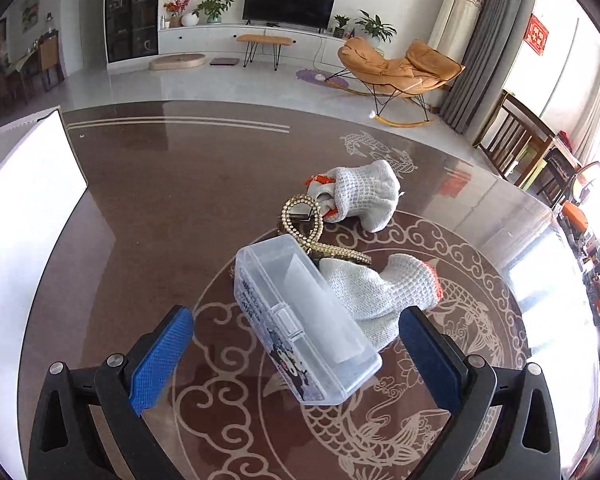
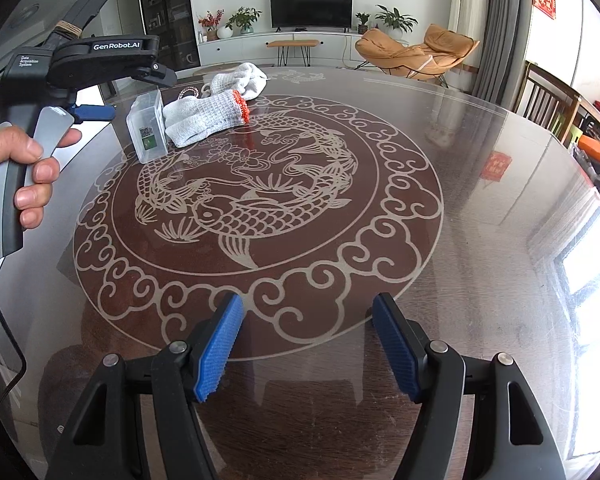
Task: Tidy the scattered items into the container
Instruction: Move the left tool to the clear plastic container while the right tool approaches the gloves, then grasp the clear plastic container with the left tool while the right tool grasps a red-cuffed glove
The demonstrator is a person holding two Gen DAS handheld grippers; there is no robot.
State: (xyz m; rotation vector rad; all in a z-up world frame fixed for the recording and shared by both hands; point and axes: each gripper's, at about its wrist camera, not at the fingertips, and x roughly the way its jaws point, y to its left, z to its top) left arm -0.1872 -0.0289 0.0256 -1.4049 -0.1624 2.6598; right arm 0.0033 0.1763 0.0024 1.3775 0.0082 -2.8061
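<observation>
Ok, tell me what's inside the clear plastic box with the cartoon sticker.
Through the lid of the clear plastic box, shut and lying on the glass-topped table, only a pale folded sheet or card shows. The cartoon sticker and printed label cover the near side, so anything behind them is hidden.

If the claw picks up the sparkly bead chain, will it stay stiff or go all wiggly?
Probably wiggly: the bead chain already lies in a loose loop, so it would likely droop. The round beads look smooth, so it may slip. One end is draped over the clear plastic box and might drag.
</observation>
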